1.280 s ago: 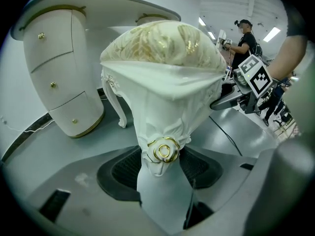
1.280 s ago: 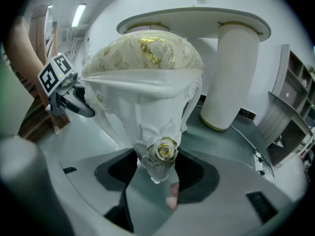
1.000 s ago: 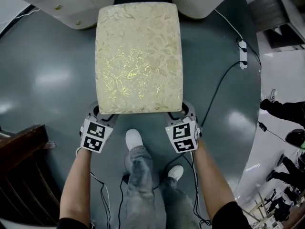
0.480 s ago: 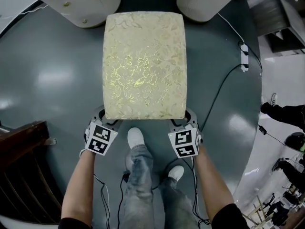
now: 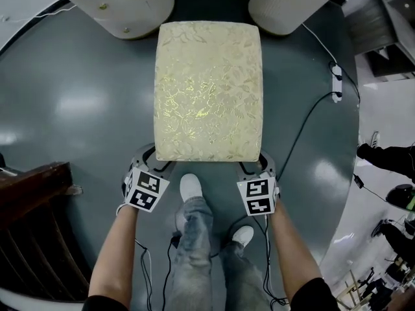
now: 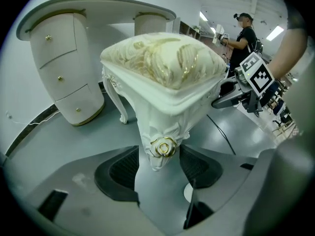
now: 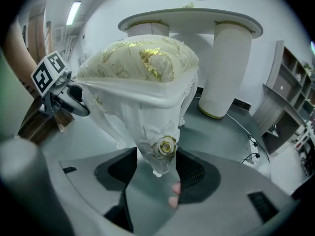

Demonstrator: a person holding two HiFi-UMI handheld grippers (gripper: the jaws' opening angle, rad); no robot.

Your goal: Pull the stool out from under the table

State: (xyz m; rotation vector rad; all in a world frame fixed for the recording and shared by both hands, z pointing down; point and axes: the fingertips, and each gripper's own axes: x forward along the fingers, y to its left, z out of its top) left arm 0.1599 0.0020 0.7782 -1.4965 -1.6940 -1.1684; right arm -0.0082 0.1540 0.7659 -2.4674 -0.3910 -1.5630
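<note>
The cream, gold-brocade cushioned stool has shifted toward the person during the last 1 s. Its far edge lies between the 2 pedestals of the white round-topped table. The left gripper and right gripper each pinch 1 carved white leg. Extraction appears nearly complete.

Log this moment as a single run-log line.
task: stool pull-out | left gripper: shut on stool's near left corner | right gripper: shut on near right corner | seat: fully visible, in front of table
</note>
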